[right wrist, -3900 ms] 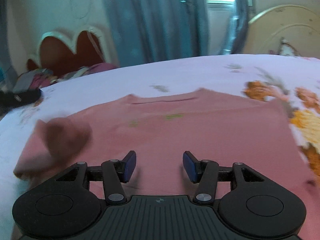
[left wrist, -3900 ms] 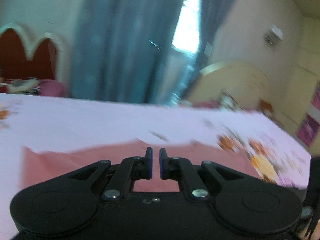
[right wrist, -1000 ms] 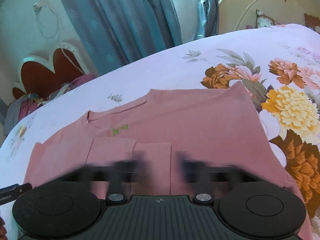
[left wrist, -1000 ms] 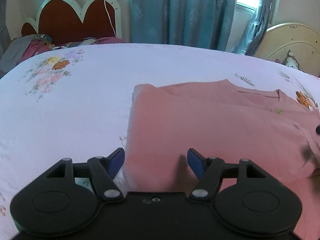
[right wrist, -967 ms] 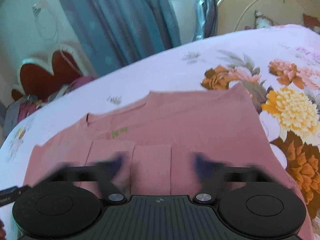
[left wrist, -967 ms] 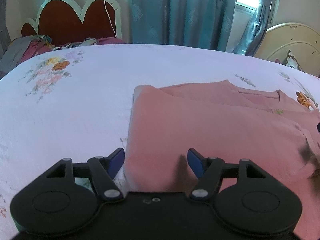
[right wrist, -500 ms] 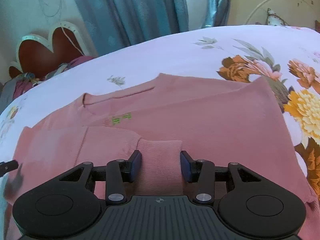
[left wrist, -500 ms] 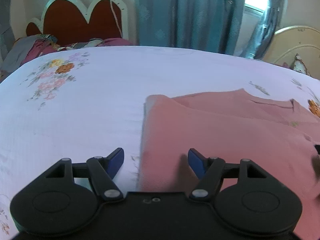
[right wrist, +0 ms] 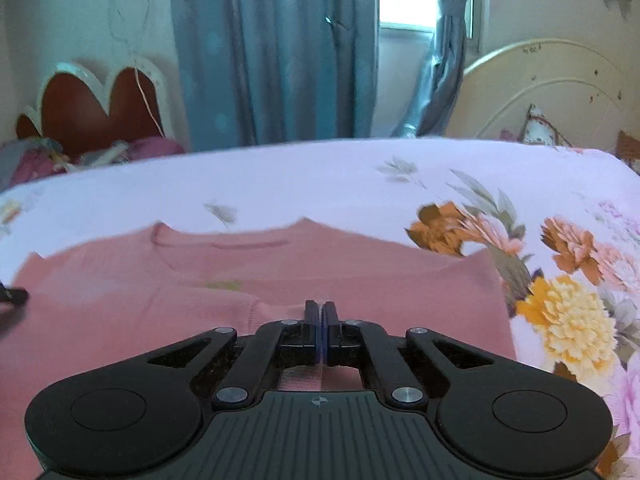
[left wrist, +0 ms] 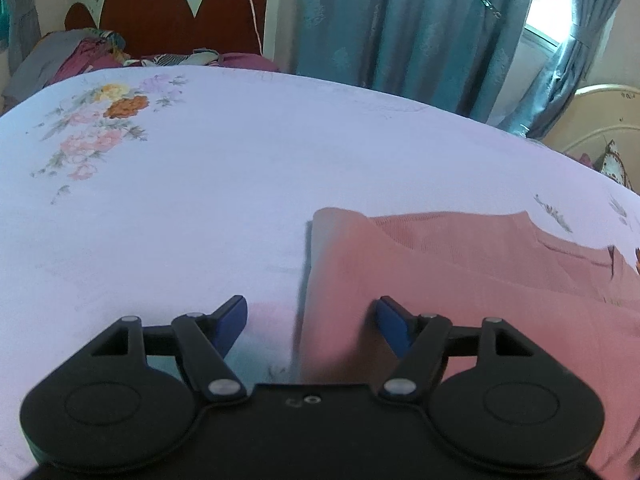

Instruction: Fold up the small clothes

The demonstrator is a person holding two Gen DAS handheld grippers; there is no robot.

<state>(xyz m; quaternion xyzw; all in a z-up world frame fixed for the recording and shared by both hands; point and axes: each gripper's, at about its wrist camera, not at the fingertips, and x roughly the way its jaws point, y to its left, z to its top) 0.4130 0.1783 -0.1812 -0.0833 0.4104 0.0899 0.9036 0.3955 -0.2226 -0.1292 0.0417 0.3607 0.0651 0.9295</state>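
Note:
A pink knit sweater (right wrist: 360, 276) lies flat on the bed, its left sleeve folded in across the body. My right gripper (right wrist: 321, 312) is shut, and I cannot tell whether the sleeve cuff (right wrist: 276, 312) just left of it is caught between the fingers. In the left wrist view the sweater (left wrist: 460, 272) shows its folded left edge. My left gripper (left wrist: 311, 316) is open and empty, its fingers astride that folded edge near the bottom of the sweater.
The bed has a white floral sheet (left wrist: 168, 208) with big orange and yellow flowers (right wrist: 568, 320) on the right. A red scalloped headboard (left wrist: 180, 12) and a heap of clothes (left wrist: 80, 60) stand at the far left. Blue curtains (right wrist: 272, 52) hang behind.
My right gripper has closed from open to shut at the sleeve cuff. My left gripper has stayed open and shifted left, so the folded edge now lies between its fingers.

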